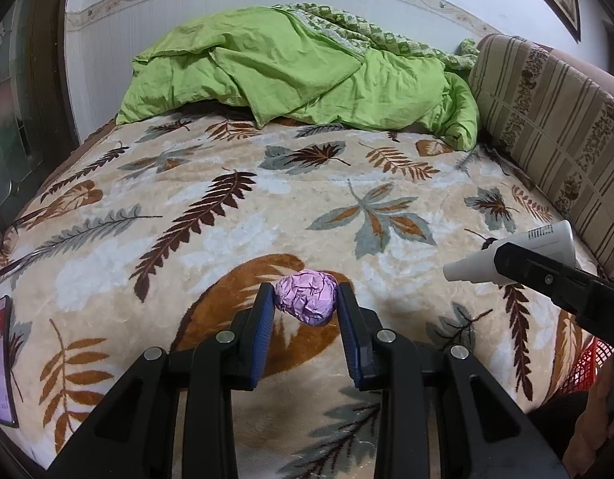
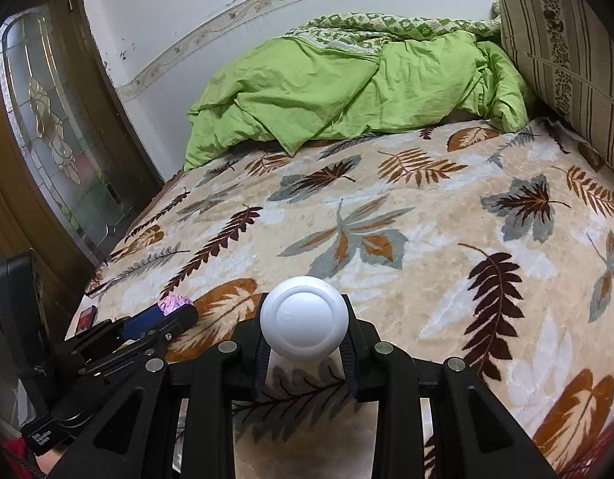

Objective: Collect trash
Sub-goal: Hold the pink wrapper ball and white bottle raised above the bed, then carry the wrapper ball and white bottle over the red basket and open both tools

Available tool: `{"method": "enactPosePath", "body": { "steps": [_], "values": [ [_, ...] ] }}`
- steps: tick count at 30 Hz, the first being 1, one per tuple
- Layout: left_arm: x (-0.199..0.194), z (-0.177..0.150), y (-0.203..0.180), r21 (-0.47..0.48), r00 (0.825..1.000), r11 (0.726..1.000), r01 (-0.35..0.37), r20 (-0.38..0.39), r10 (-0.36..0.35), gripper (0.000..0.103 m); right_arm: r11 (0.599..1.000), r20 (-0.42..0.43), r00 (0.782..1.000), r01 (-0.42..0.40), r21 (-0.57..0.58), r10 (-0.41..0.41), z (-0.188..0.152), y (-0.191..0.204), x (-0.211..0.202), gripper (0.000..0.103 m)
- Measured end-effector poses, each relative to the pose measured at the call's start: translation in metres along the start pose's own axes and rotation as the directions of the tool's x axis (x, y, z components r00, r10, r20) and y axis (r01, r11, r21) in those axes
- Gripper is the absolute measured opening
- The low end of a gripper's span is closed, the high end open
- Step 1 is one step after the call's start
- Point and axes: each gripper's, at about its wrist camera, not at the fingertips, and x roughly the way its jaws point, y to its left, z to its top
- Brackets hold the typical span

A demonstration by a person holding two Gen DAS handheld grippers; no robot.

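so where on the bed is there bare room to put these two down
The wide middle of the leaf blanket is bare, from the tongs to the green quilt. Crowded: the phone at the near left edge, the red basket near right.

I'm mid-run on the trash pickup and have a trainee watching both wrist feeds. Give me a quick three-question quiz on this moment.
1. True or false: the left gripper is shut on the crumpled pink foil ball.
2. What does the right gripper hold? A) a green bottle B) a white plastic tube with a round cap C) nothing
3. Fill in: the rumpled green quilt lies at the far end of the leaf-patterned ____.

Key: 1 true; 2 B; 3 blanket
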Motion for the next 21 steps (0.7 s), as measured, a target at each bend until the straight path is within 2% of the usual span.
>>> {"method": "enactPosePath", "body": {
  "steps": [7,21],
  "values": [
    [-0.012,0.002,-0.01,0.042,0.999,0.999,0.029,0.021,-0.03,0.03,1.0,0.011,1.0,0.003,0.018,-0.003,-0.009,-0.006,-0.034,0.032],
    [-0.055,0.0,-0.078,0.181,0.989,0.976,0.122,0.061,-0.135,0.03,0.994,0.101,0.994,0.038,0.1,-0.048,-0.023,-0.042,-0.136,0.032]
  ]
}}
